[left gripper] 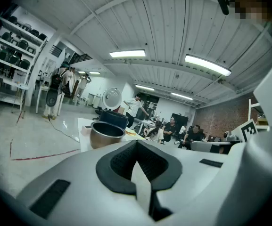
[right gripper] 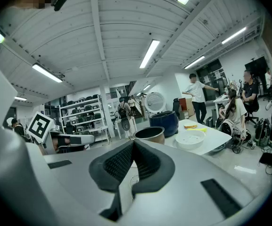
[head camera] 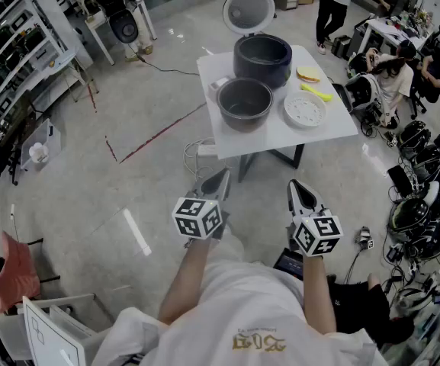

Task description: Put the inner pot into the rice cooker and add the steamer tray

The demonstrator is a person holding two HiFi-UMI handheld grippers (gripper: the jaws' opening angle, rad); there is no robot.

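A dark blue rice cooker (head camera: 263, 58) stands at the back of a white table (head camera: 334, 128) with its round lid (head camera: 248, 8) swung up. In front of it sits the metal inner pot (head camera: 244, 102), and to its right lies the white perforated steamer tray (head camera: 305, 110). My left gripper (head camera: 218, 180) and right gripper (head camera: 299, 191) hover well short of the table, both shut and empty. The left gripper view shows the pot (left gripper: 106, 133) and cooker (left gripper: 113, 118) far ahead. The right gripper view shows the pot (right gripper: 149, 134), cooker (right gripper: 164, 122) and tray (right gripper: 191, 138).
A yellow spoon (head camera: 316, 91) and a round yellow item (head camera: 309, 74) lie on the table's right part. A power strip (head camera: 207, 149) and cable lie on the floor under the table's near edge. People sit and stand at the right; helmets (head camera: 418, 227) and shelving (head camera: 14, 59) line the sides.
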